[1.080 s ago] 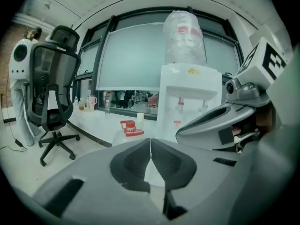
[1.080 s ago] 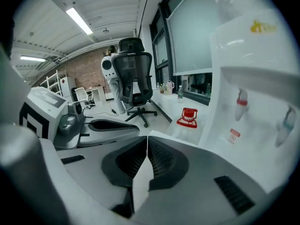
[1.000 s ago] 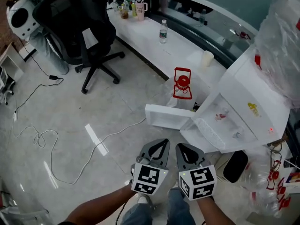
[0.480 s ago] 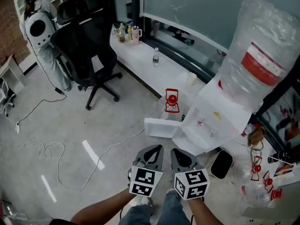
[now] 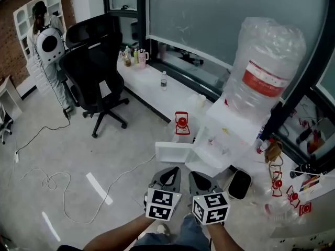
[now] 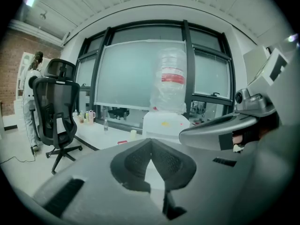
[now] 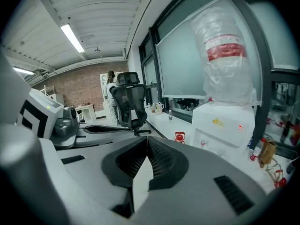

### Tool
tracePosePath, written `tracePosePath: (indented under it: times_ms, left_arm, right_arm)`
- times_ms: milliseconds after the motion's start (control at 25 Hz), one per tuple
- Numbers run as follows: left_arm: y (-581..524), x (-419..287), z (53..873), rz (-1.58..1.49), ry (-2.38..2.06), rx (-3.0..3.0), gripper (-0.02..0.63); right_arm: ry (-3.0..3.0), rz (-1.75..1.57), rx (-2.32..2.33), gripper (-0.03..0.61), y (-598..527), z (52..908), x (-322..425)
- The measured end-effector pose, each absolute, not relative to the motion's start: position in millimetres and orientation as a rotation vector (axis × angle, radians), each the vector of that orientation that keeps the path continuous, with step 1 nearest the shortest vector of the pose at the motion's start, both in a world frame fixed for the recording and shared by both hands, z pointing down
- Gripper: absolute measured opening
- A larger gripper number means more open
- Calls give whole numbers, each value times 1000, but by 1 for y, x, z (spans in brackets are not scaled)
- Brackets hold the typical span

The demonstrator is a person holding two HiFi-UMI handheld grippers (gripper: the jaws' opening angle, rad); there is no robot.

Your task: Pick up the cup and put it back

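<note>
The left gripper [image 5: 172, 170] and right gripper [image 5: 195, 174], both pressed together and empty, hover side by side. The paper cup [image 5: 201, 101] stands well ahead on the tabletop [image 5: 149, 77], probably awaiting their approach.

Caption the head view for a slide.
Both shut and empty, left hand-held gripper and right hand-held gripper face the water dispenser.

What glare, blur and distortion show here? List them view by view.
Head view: wide-angle bend, a glare streak on the floor. Left gripper view: round dark vignette, bowed window frame, the near left gripper soft. Right gripper view: same fisheye, bright ceiling light, right gripper soft.
</note>
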State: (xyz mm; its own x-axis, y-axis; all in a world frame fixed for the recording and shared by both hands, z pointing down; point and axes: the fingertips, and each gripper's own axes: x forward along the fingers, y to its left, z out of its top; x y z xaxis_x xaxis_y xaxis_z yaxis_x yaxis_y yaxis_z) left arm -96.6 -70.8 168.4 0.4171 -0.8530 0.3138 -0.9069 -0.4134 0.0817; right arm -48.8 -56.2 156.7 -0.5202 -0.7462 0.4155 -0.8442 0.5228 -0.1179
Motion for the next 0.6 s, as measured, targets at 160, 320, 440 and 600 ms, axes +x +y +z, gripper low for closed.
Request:
tracePosePath:
  times_ms: [160, 320, 440, 600]
  left_arm:
    - [-66, -91, 168, 347, -1518, 2465, 12]
    - [-62, -86, 164, 360, -1496, 2501, 12]
    - [-60, -84, 162, 368, -1484, 2516, 12]
    - [-55, -80, 162, 373, -1470, 2528, 12]
  right_arm:
    - [-2437, 412, 1334, 21, -49, 154, -46]
    - [-2428, 397, 1341, 21, -43, 153, -47]
    - [-2428, 385, 1343, 21, -41, 150, -48]
    - [-2429, 371, 1352, 21, -38, 147, -47]
